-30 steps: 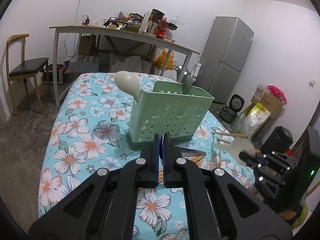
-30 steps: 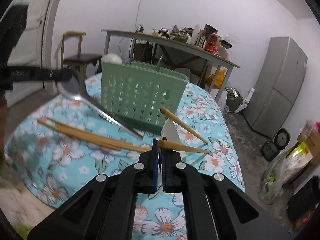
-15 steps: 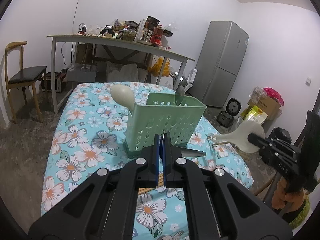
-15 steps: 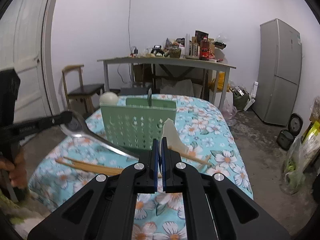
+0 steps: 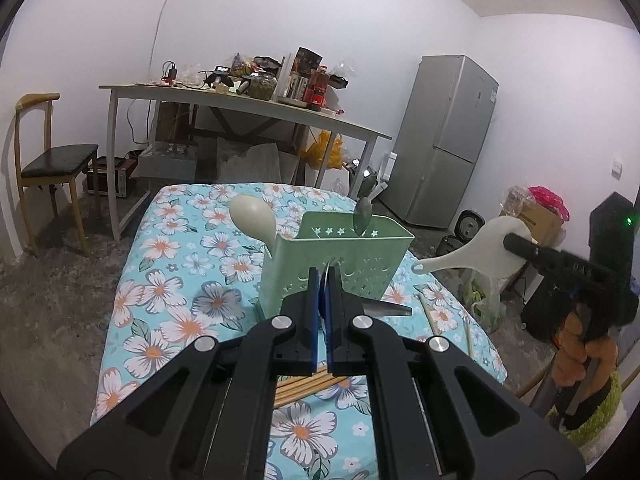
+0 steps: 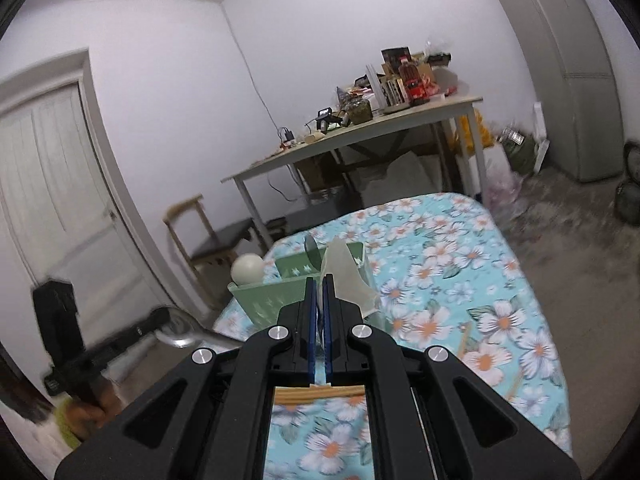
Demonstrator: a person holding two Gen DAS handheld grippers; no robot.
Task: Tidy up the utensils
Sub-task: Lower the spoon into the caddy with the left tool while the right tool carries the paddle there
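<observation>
A green perforated caddy (image 5: 340,268) stands on the flowered tablecloth (image 5: 180,280). It holds a cream spoon (image 5: 254,216) and a metal spoon (image 5: 363,216). My left gripper (image 5: 323,280) is shut on another metal spoon (image 5: 386,309), just in front of the caddy, with the handle sticking out to the right. My right gripper (image 6: 319,284) is shut on a white rice paddle (image 6: 344,276), held in the air near the caddy (image 6: 280,292). In the left wrist view the paddle (image 5: 476,250) hangs right of the caddy. Wooden chopsticks (image 5: 304,386) lie on the cloth under my left gripper.
More chopsticks (image 6: 464,336) lie loose on the cloth to the right. A cluttered long table (image 5: 248,100), a wooden chair (image 5: 52,160) and a grey fridge (image 5: 448,140) stand behind. Bags and boxes (image 5: 532,212) crowd the floor at the right.
My right gripper has lifted the rice paddle off the table and rolled, so its view now looks down on the caddy. My left gripper has risen a little with the spoon.
</observation>
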